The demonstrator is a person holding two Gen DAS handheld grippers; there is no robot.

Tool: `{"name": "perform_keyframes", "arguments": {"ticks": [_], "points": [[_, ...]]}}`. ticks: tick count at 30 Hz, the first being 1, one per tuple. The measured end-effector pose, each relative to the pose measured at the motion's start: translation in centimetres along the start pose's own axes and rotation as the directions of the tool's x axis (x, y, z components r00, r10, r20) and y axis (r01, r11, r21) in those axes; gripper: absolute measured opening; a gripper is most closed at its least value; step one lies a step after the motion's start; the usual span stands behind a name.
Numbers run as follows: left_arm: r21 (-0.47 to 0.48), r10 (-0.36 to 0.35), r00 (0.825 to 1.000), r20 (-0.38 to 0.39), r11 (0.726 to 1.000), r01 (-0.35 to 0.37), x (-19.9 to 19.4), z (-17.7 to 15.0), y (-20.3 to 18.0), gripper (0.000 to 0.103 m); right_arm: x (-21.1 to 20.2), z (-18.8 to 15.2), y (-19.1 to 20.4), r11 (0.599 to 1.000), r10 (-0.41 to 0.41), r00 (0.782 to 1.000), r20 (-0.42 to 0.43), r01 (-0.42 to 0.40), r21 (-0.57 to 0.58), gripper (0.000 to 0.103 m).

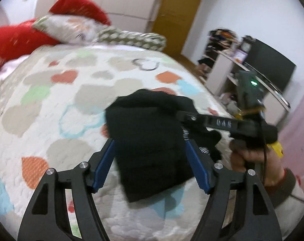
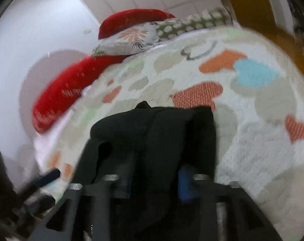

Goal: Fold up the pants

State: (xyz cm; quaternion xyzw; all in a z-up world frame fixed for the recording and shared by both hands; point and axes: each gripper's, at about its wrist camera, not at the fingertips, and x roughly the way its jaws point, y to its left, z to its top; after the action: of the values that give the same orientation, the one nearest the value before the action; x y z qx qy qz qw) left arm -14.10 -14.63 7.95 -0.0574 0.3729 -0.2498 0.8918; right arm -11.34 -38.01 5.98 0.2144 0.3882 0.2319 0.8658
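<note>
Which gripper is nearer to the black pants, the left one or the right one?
Right. The right gripper has the black pants draped between its fingers; the left gripper is open just above them, apart.

The black cloth pants look matt and soft; the white heart-patterned bedspread has a nubbly, quilted texture – the left gripper is matt black plastic with blue pads and shiny metal pins
</note>
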Motion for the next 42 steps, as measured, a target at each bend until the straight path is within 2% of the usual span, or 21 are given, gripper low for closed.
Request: {"name": "perform_keyframes", "arguments": {"ticks": [1,2,5,7,9,10,11,13,16,18,20,23,25,28,30,32,35,37,42], "points": [[-0.014,0.001,1.0,-0.006,1.0,-0.001,0.3,0.0,0.4,0.072,-0.7,0.1,0.2,1.0,0.01,1.0,0.019,-0.01,-0.01,0.02],[-0.027,0.001,1.0,-0.005,1.0,-0.001,0.2,0.0,0.7,0.072,-1.6,0.4,0.3,1.0,0.023,0.999,0.04,-0.022,-0.018,0.018],[-0.038,-0.002,0.999,0.035,0.999,0.003,-0.3,0.0,0.5,0.072,-4.0,0.9,0.4,0.995,-0.046,0.995,0.085,0.053,-0.079,0.018],[-0.039,0.004,1.0,0.019,0.999,-0.004,0.4,-0.2,0.1,0.072,-4.1,0.3,-0.5,0.99,-0.108,0.993,0.056,0.112,-0.082,0.018],[-0.028,-0.003,0.999,-0.037,1.0,0.002,2.3,-0.6,-0.2,0.072,-2.8,-0.5,-1.8,0.989,-0.137,0.991,0.006,0.137,-0.052,0.02],[-0.028,0.003,0.998,-0.06,1.0,-0.005,2.9,-0.9,-0.4,0.072,-2.6,-0.7,-2.1,0.987,-0.154,0.988,-0.006,0.153,-0.048,0.036],[-0.035,0.005,0.996,-0.085,0.999,-0.008,3.3,-1.0,-0.4,0.072,-2.9,-0.7,-2.2,0.983,-0.179,0.984,-0.007,0.179,-0.044,0.047],[-0.051,-0.009,0.996,-0.084,0.999,0.005,3.0,-0.9,-0.2,0.072,-4.5,-0.2,-2.3,0.982,-0.183,0.982,0.038,0.185,-0.038,0.049],[-0.04,0.032,0.999,-0.036,0.999,-0.034,2.0,0.0,-0.1,0.072,-6.5,1.3,-1.6,0.978,-0.196,0.973,0.118,0.202,-0.045,0.049],[-0.039,0.035,0.999,-0.032,0.999,-0.036,2.2,0.5,-0.1,0.072,-6.6,2.6,0.0,0.987,-0.126,0.98,0.152,0.139,-0.083,0.049],[-0.043,0.044,0.997,-0.064,0.998,-0.047,3.1,0.4,-0.2,0.072,-5.5,3.5,1.9,0.988,-0.051,0.991,0.124,0.068,-0.137,0.049],[-0.09,0.032,0.995,-0.097,0.995,-0.041,4.2,-0.7,0.2,0.072,-1.6,3.9,4.6,0.969,-0.049,0.998,0.048,0.059,-0.239,0.042],[-0.118,0.02,0.995,-0.094,0.992,-0.032,4.3,-1.0,0.6,0.076,1.6,3.7,5.4,0.952,-0.106,0.994,-0.018,0.096,-0.29,0.04],[-0.123,0.034,0.995,-0.096,0.991,-0.046,4.8,-1.1,0.9,0.08,6.1,3.7,4.8,0.918,-0.254,0.966,-0.043,0.228,-0.325,0.04],[-0.126,0.026,0.994,-0.103,0.991,-0.039,5.1,-1.0,1.0,0.08,7.0,3.8,4.3,0.907,-0.29,0.957,-0.029,0.265,-0.327,0.04],[-0.119,0.026,0.994,-0.107,0.992,-0.039,5.4,-1.0,0.9,0.08,7.6,4.2,3.7,0.915,-0.287,0.957,-0.042,0.261,-0.309,0.04],[-0.119,0.028,0.992,-0.122,0.992,-0.043,5.6,-0.8,0.8,0.08,6.0,4.8,3.0,0.944,-0.234,0.971,-0.043,0.216,-0.251,0.04],[-0.114,0.038,0.992,-0.122,0.992,-0.052,5.5,-0.8,0.7,0.08,3.8,4.8,3.0,0.949,-0.237,0.971,-0.025,0.226,-0.22,0.04],[-0.109,0.058,0.99,-0.125,0.991,-0.072,5.5,-0.7,0.5,0.08,-3.1,1.5,3.5,0.962,-0.192,0.98,0.052,0.199,-0.189,0.05]]}}
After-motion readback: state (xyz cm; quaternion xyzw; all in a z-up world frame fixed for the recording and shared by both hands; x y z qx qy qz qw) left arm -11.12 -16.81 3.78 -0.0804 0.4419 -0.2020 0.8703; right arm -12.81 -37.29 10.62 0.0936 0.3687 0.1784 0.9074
